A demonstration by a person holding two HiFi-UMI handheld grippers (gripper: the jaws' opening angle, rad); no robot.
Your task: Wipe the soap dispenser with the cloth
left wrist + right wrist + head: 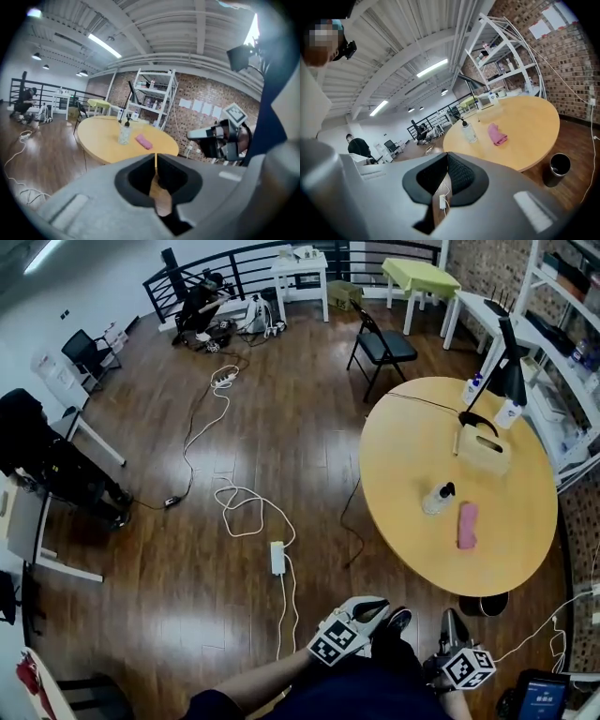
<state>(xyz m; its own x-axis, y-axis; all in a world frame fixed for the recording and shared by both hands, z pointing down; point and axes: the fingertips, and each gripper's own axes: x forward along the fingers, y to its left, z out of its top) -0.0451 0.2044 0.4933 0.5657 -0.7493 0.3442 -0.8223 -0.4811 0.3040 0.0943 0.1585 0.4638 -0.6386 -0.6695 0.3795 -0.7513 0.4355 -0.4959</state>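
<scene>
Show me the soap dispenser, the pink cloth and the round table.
soap dispenser [436,501], head view, its clear body.
pink cloth [467,525], head view, its middle.
round table [403,456], head view, bare top near the left edge.

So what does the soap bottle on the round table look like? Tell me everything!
The soap dispenser is a see-through bottle, plastic by the look of it, with a black pump on top. It stands upright on the round yellow table. A pink cloth lies beside it, not touching. Only the table touches it; nothing holds it.
</scene>
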